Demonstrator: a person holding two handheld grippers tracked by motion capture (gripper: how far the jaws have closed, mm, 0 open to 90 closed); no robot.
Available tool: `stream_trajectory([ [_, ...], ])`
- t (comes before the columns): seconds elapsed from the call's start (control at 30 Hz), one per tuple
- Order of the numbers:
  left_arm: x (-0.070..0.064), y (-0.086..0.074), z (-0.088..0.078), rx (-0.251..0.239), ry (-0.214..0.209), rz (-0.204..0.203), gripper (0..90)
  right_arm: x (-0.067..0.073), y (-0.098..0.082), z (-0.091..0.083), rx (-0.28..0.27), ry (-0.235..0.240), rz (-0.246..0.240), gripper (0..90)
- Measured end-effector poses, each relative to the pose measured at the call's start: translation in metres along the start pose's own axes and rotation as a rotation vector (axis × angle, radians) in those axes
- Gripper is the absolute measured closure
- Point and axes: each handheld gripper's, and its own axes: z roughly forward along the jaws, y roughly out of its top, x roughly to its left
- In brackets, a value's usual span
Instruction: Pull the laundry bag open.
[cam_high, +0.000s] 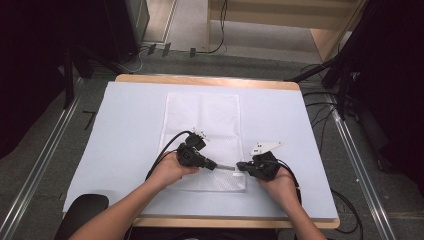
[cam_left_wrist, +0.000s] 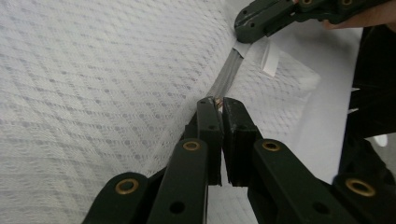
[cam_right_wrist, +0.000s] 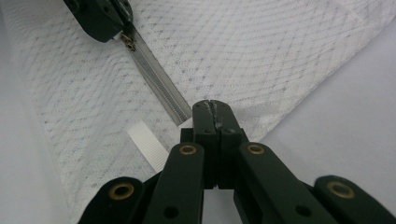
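Mesh pouch (cam_high: 202, 120): light, limp, bunches easily; left gripper (cam_left_wrist: 218, 108) clamped on zipper pull (cam_left_wrist: 217, 103), right gripper (cam_right_wrist: 214, 109) pinches zipper end (cam_right_wrist: 184, 119); grip there

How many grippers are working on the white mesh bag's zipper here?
2. The left gripper is shut on the zipper pull; the right gripper is shut on the white mesh bag at the zipper's end, beside the white ribbon tab.

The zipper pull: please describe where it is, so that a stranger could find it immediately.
On the white table lies a white mesh bag; a grey zipper runs along its near edge. The zipper pull is the small brass piece at the zipper's end, pinched by the left gripper, the only metal-coloured part.
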Motion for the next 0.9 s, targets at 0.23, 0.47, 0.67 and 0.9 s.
stream_trajectory([
  [0.23,0.005,-0.007,-0.009,-0.002,0.005,-0.017,88.1,0.000,-0.001,0.000,-0.009,0.002,-0.001,90.0],
  [0.47,0.009,-0.014,-0.020,-0.011,0.003,-0.031,88.1,-0.001,0.000,0.000,-0.001,0.007,-0.005,90.0],
  [0.67,0.012,-0.020,-0.029,-0.030,0.012,-0.033,88.1,-0.001,0.000,0.000,0.001,0.011,-0.007,90.0],
  [0.9,0.016,-0.027,-0.039,-0.047,0.010,-0.044,88.0,-0.003,0.000,0.000,-0.002,0.020,0.009,90.0],
])
